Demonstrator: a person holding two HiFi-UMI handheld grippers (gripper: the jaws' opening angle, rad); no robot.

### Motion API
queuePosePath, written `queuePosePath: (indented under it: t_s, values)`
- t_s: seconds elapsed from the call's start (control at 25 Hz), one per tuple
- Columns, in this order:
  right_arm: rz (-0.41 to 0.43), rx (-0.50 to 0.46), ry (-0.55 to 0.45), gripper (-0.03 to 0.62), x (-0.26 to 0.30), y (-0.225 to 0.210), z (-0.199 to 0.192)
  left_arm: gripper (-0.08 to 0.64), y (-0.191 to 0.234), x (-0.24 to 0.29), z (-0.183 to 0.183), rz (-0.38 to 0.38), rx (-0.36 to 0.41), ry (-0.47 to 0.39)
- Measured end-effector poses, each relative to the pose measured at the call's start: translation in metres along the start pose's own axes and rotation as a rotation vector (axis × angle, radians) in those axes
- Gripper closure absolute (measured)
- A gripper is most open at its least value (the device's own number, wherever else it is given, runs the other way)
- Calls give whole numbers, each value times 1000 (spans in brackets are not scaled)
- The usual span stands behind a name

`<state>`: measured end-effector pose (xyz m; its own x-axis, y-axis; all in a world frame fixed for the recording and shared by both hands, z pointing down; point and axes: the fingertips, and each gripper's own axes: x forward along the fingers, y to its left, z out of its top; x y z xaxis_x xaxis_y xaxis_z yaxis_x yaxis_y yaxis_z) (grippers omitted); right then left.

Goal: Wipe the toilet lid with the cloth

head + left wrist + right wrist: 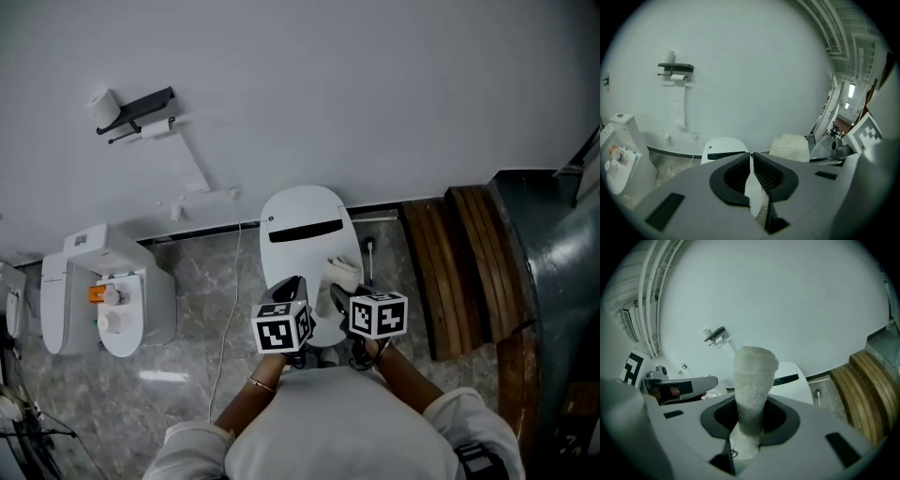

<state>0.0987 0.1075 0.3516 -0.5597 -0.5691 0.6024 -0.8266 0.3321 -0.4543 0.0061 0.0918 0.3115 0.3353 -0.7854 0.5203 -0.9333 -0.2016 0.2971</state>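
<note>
Right claw (750,414), cloth (754,371) lengthwise straight out

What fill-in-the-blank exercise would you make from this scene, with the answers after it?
1. The right gripper is shut on the ____.
2. The left gripper is shut and holds ____.
3. The paper holder is fixed to the ____.
4. In the head view, the wooden planks are on the ____ side of the toilet.
Missing words: cloth; nothing; wall; right.
</note>
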Motion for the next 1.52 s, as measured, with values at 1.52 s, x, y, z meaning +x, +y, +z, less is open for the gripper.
queuePosePath:
  t_s: [1.52]
  values:
    - [-18, -62, 27, 491, 15, 15, 9, 523, 20, 6, 6, -1, -2, 2]
